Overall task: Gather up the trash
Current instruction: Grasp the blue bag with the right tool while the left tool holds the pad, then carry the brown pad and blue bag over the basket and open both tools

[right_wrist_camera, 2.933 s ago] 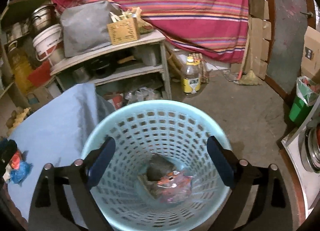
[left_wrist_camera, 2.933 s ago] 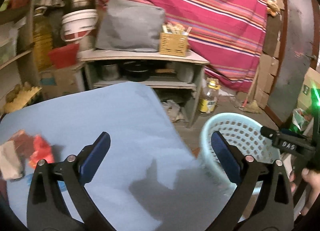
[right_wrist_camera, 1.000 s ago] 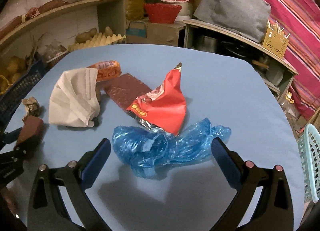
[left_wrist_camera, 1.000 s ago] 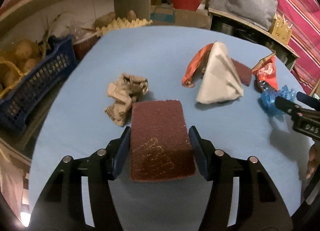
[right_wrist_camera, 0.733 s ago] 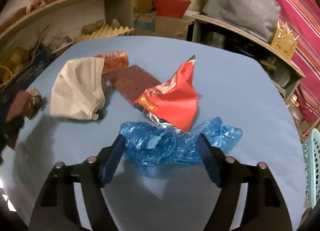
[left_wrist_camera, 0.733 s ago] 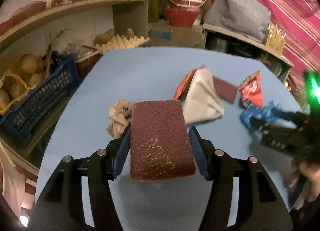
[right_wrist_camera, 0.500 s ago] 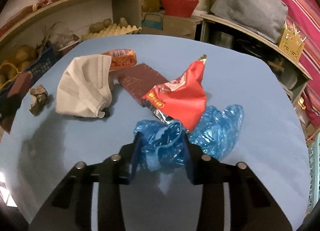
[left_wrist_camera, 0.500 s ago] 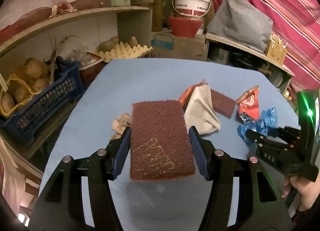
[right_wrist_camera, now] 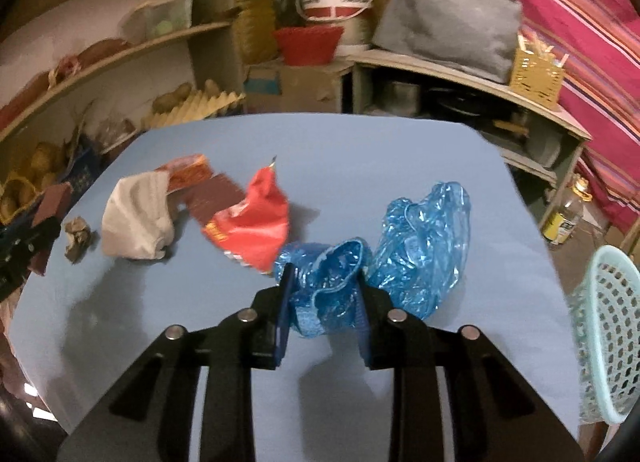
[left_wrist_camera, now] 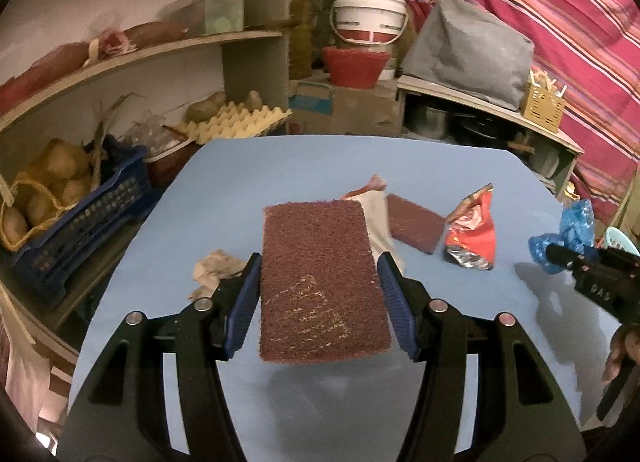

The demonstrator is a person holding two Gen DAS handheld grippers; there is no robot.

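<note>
The left gripper [left_wrist_camera: 318, 294] clamps a maroon scouring pad [left_wrist_camera: 322, 280] between its blue pads, which press both long edges; the pad is held clear above the blue worktop [left_wrist_camera: 280, 166]. The right gripper [right_wrist_camera: 322, 304] has just been closing and now pinches a crumpled blue plastic bag [right_wrist_camera: 404, 246]; the bunched near end sits between the pads, while the larger part hangs free to the right. Remaining on the worktop, ahead of and left of the right gripper: a red snack wrapper [right_wrist_camera: 256, 226], a second maroon pad [right_wrist_camera: 214, 196], a white cloth [right_wrist_camera: 136, 218], an orange packet [right_wrist_camera: 188, 168] partly hidden beneath the cloth, and a crumpled paper wad [right_wrist_camera: 78, 238]. A pale blue perforated basket [right_wrist_camera: 608, 326] stands off the right edge of the worktop, cut off by the frame. In the left wrist view, the scouring pad hides most of the cloth and part of the paper wad.
</note>
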